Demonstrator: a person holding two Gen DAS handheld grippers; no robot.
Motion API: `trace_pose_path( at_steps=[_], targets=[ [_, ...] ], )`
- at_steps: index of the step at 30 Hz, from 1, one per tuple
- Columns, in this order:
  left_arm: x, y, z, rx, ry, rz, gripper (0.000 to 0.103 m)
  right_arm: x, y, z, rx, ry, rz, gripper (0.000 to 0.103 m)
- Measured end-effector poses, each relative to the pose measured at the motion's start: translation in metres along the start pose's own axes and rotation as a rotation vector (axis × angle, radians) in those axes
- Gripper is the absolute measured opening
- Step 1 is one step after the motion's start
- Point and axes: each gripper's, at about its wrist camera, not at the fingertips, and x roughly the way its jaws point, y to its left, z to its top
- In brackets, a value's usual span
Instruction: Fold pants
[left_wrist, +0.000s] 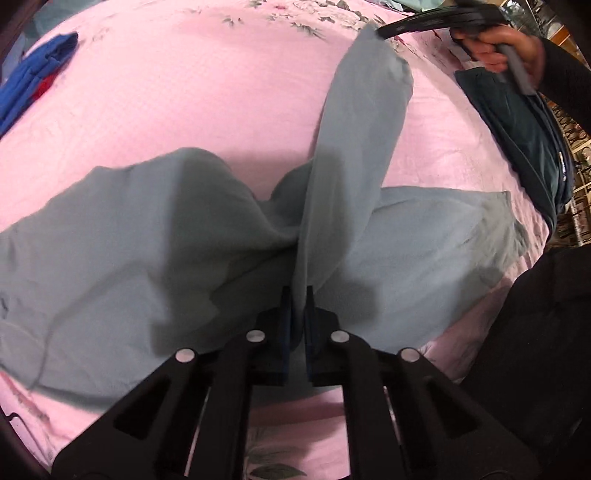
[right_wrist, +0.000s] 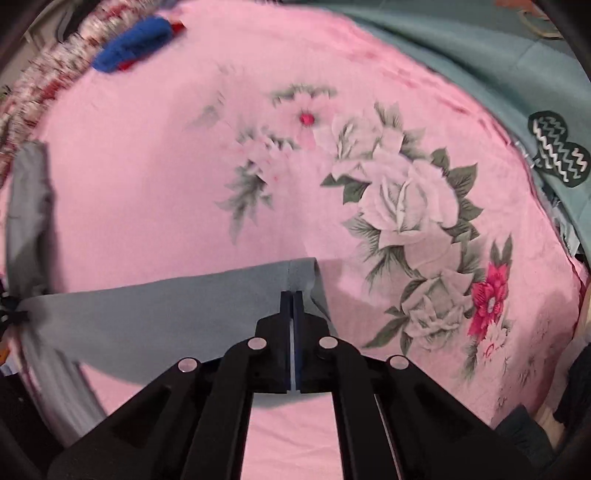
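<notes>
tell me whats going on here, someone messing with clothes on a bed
A person is folding grey-blue pants on a pink floral bedspread, using a hand-held gripper in each hand. The left gripper is shut on a bunch of the fabric near the middle of the pants. The right gripper is shut on the hem end of one leg, which stretches taut between the two. The rest of the pants lies rumpled on the bed. A blue garment and a dark teal garment lie off to the sides.
</notes>
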Motion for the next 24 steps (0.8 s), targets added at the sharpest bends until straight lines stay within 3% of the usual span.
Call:
trace_pose_path(
  at_steps=[5, 9, 13, 16, 18, 19, 21, 23, 24],
  targets=[
    [-0.023, -0.014, 0.001, 0.062, -0.028, 0.06, 0.005, -0.111, 0.008, -0.066, -0.014, -0.202, 0.091, 0.001],
    [-0.036, -0.031, -0.002, 0.105, -0.032, 0.111, 0.005, -0.172, 0.026, -0.144, -0.006, -0.245, 0.115, 0.001],
    [-0.037, -0.04, -0.017, 0.127, 0.004, 0.122, 0.005, -0.173, 0.059, -0.24, -0.01, -0.147, 0.089, 0.001],
    [-0.022, -0.045, -0.031, 0.183, 0.087, 0.15, 0.005, -0.119, 0.093, -0.321, -0.029, 0.05, 0.043, 0.001],
    [-0.008, -0.049, -0.038, 0.222, 0.144, 0.181, 0.005, -0.09, 0.097, -0.353, 0.01, 0.164, 0.041, 0.004],
    [-0.004, -0.051, -0.04, 0.234, 0.164, 0.194, 0.007, -0.092, 0.095, -0.361, 0.071, 0.124, 0.029, 0.005],
    [-0.008, -0.053, -0.039, 0.241, 0.173, 0.196, 0.013, -0.103, 0.079, -0.36, 0.251, 0.066, 0.096, 0.01],
    [-0.015, -0.057, -0.036, 0.247, 0.175, 0.187, 0.045, -0.115, 0.063, -0.355, 0.423, -0.049, 0.141, 0.021],
    [-0.02, -0.06, -0.034, 0.262, 0.155, 0.205, 0.051, -0.117, 0.059, -0.352, 0.482, -0.093, 0.152, 0.025]
  ],
)
